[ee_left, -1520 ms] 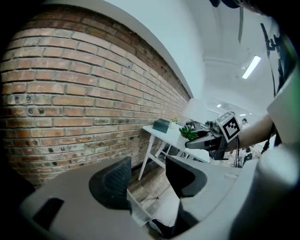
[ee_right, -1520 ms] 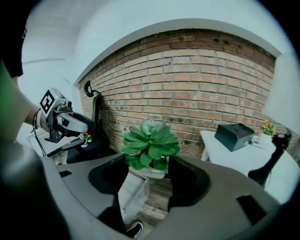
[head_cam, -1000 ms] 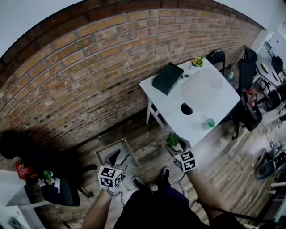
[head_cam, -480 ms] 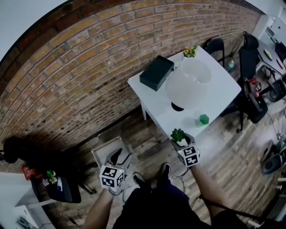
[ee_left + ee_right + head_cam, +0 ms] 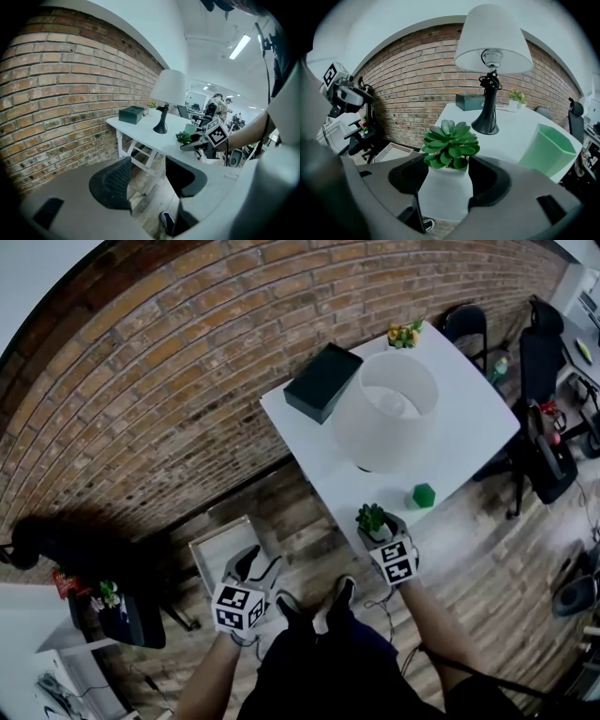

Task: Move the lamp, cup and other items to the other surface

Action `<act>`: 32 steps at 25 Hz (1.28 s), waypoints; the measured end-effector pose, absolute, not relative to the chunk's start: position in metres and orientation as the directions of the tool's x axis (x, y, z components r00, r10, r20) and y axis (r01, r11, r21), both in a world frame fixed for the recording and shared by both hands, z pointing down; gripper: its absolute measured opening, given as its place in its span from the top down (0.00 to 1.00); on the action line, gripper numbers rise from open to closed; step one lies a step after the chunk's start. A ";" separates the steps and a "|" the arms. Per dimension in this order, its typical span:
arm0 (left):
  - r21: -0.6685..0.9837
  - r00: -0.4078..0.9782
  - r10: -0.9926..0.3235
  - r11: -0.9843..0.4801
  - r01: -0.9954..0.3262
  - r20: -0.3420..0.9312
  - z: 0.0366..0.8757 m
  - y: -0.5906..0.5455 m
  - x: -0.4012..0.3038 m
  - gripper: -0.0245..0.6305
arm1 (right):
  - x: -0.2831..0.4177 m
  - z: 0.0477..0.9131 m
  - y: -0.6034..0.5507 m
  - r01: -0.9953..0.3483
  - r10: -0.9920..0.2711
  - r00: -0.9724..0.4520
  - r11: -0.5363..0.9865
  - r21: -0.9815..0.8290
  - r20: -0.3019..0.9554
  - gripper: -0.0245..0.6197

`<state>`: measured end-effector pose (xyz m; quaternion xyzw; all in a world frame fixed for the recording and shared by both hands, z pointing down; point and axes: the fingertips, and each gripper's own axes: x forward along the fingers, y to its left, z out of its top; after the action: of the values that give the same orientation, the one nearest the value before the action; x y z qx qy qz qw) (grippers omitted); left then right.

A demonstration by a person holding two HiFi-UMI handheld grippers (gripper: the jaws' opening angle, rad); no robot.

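My right gripper [image 5: 444, 183] is shut on a small white pot holding a green succulent [image 5: 450, 145]; in the head view the succulent [image 5: 372, 519] hangs at the near edge of the white table [image 5: 464, 404]. On that table stand a lamp [image 5: 386, 423] with a white shade and black stem, a green cup [image 5: 424, 495], a dark box [image 5: 323, 382] and a small yellow-flowered plant [image 5: 403, 334]. The lamp [image 5: 493, 42] and the cup [image 5: 546, 150] rise just beyond the held pot. My left gripper [image 5: 147, 180] is open with nothing between its jaws, over the wooden floor left of the table.
A brick wall [image 5: 169, 381] runs behind the table. A pale shallow tray [image 5: 220, 554] lies on the floor near my left gripper. Black office chairs stand at the left [image 5: 127, 620] and to the right of the table [image 5: 548, 460]. The person's shoes [image 5: 342, 596] show below.
The person has walked toward the table, which now fills more of the head view. Both grippers travelled along; the succulent stays in the right one and now reaches the table's near edge.
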<state>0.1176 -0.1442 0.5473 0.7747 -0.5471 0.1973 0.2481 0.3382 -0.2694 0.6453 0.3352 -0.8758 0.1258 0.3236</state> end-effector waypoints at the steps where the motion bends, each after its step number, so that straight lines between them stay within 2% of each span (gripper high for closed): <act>1: 0.168 0.320 -0.748 -0.274 -0.947 0.581 0.549 -0.145 0.121 0.62 | 0.338 0.646 -0.271 -0.662 -0.499 -0.576 0.750 -0.012 0.648 0.54; 8: 0.174 0.302 -0.753 -0.247 -0.953 0.585 0.556 -0.147 0.140 0.62 | 0.338 0.648 -0.273 -0.628 -0.459 -0.622 0.777 -0.053 0.634 0.52; 10: 0.175 0.302 -0.754 -0.247 -0.953 0.583 0.555 -0.146 0.142 0.62 | 0.339 0.647 -0.271 -0.626 -0.459 -0.627 0.778 -0.056 0.629 0.47; 13: 0.174 0.309 -0.756 -0.256 -0.951 0.577 0.551 -0.143 0.143 0.62 | 0.342 0.643 -0.268 -0.636 -0.475 -0.618 0.770 -0.043 0.626 0.43; 18: 0.172 0.332 -0.758 -0.286 -0.943 0.561 0.543 -0.137 0.137 0.62 | 0.353 0.631 -0.261 -0.693 -0.531 -0.574 0.721 -0.023 0.623 0.41; 25: 0.181 0.384 -0.765 -0.341 -0.922 0.517 0.528 -0.129 0.119 0.62 | 0.363 0.587 -0.239 -0.769 -0.630 -0.516 0.639 0.008 0.580 0.44; 32: 0.162 0.413 -0.797 -0.382 -0.910 0.440 0.491 -0.117 0.090 0.62 | 0.335 0.519 -0.213 -0.814 -0.723 -0.504 0.581 0.022 0.472 0.50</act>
<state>0.0898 -0.1175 0.4907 0.8183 -0.5215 0.1466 0.1921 0.3346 -0.2130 0.5189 0.4462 -0.8611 0.1022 0.2214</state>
